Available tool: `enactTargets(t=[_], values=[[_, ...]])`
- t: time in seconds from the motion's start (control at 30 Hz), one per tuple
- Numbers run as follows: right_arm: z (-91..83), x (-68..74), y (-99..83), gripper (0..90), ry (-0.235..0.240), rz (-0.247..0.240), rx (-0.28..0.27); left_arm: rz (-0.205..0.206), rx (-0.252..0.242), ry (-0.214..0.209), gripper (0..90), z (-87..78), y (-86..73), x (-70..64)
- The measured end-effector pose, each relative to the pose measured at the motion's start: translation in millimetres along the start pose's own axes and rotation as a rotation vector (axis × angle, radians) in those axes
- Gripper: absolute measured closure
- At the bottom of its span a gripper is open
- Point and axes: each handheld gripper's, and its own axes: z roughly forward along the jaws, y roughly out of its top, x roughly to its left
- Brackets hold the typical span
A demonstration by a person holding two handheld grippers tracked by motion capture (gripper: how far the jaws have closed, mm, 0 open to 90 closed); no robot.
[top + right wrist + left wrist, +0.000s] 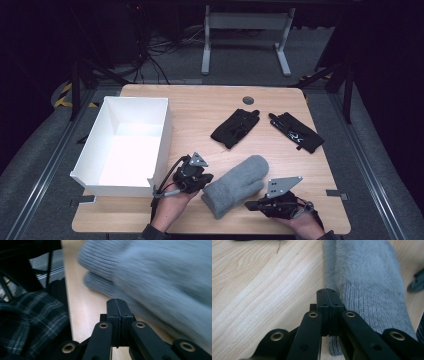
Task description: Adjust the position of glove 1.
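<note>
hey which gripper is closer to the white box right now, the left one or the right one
Left. The left gripper sits just off the white box's near right corner, beside the grey mitten's cuff. The right gripper is across the mitten, near the table's front edge.

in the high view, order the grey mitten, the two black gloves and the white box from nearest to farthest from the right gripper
From the right gripper:
1. grey mitten, right beside it, to its left
2. right black glove, beyond it, far right
3. left black glove, mid-table, slightly farther
4. white box, across the table, left
</note>
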Motion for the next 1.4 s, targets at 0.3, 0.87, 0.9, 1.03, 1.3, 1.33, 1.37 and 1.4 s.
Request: enactTargets(t=[0.3,0.87,0.9,1.03,1.3,1.33,1.37,1.4], values=[[37.7,12.4,17.9,90.0,0.068,-0.052,0.032,0.005,0.018,-0.009,90.0,3.6,-1.5,0.0],[31.1,10.8,16.4,90.0,0.058,-0.049,0.018,0.002,0.055,-0.037,89.5,7.6,-4.7,-3.3],[31.4,10.7,16.2,88.8,0.054,-0.05,0.025,0.0,0.048,-0.034,89.0,7.3,-4.9,-2.8],[26.5,8.2,11.5,88.8,0.028,-0.049,0.048,-0.006,0.042,-0.016,89.1,6.5,-4.8,1.7],[0.3,-17.5,-6.3,90.0,-0.109,0.014,0.07,-0.015,0.099,-0.052,89.9,24.6,-6.9,10.5],[-0.3,-20.2,-6.8,90.0,-0.122,0.015,0.075,-0.006,0.11,-0.061,90.0,26.5,-7.2,9.4],[-0.8,-24.3,-7.1,90.0,-0.137,0.024,0.082,-0.003,0.116,-0.064,90.0,28.2,-7.5,7.7],[-0.3,-27.7,-7.3,90.0,-0.144,0.028,0.084,0.005,0.123,-0.064,90.0,29.2,-7.6,6.2]])
